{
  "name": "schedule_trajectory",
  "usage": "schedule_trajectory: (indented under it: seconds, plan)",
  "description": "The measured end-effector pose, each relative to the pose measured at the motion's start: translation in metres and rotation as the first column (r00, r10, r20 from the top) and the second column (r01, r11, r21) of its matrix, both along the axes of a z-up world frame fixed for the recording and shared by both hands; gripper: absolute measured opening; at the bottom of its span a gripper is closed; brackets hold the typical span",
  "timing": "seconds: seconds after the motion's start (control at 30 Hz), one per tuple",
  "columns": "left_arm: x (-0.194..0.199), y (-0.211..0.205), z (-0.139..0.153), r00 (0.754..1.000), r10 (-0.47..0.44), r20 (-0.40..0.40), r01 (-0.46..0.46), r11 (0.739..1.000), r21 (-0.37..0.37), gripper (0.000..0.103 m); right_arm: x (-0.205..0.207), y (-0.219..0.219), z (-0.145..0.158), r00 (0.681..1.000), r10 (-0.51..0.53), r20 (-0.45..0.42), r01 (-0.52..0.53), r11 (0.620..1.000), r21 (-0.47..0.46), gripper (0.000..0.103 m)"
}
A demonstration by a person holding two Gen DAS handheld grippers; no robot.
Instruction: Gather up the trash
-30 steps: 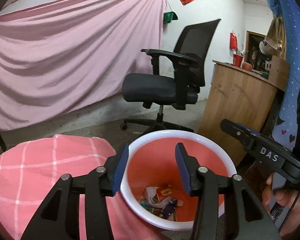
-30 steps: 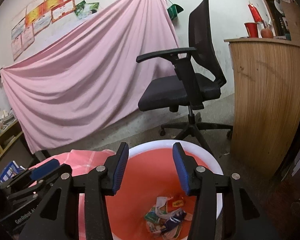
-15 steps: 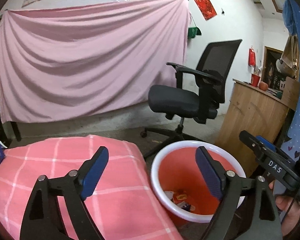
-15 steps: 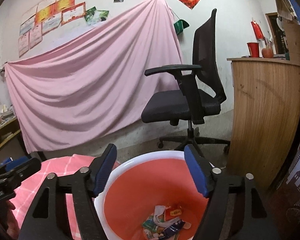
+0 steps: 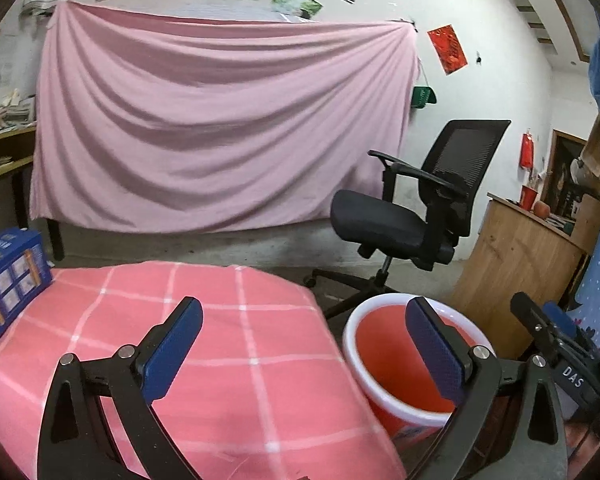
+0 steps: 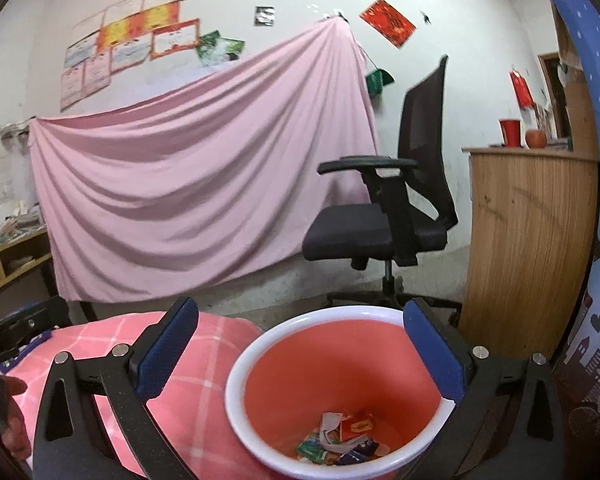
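A red bucket with a white rim [image 6: 340, 314] stands beside the table; it also shows in the left wrist view [image 5: 380, 304]. Several crumpled wrappers [image 6: 340, 442] lie on its bottom. My right gripper [image 6: 300, 354] is wide open and empty above the bucket's near left side. My left gripper [image 5: 304, 354] is wide open and empty above the pink checked tablecloth [image 5: 220, 320], left of the bucket. The right gripper's black body [image 5: 556, 340] shows at the right edge of the left wrist view.
A blue box [image 5: 8, 280] stands on the table's left edge. A black office chair [image 5: 416, 216] is behind the bucket, a wooden counter [image 6: 532, 232] to the right. A pink sheet [image 5: 220, 128] hangs on the back wall.
Both grippers opened from nearly shut to wide open. The left one moved left, off the bucket and over the tablecloth. The right one drew back slightly.
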State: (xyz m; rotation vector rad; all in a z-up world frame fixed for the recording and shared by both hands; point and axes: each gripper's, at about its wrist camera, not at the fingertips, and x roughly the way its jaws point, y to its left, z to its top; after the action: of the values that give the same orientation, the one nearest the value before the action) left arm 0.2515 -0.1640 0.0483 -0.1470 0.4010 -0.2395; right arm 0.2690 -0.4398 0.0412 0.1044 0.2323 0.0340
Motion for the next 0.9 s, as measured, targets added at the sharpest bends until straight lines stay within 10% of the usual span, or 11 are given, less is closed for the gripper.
schedule_trajectory:
  seconds: [0.9]
  plan:
    - [-0.169,0.095,-0.012,0.991,0.105,0.077,-0.11,0.992,0.066,0.1,-0.143,0.094,-0.009,0.996,0.072,0.051,-0.069,0.996,-0.058,0.103]
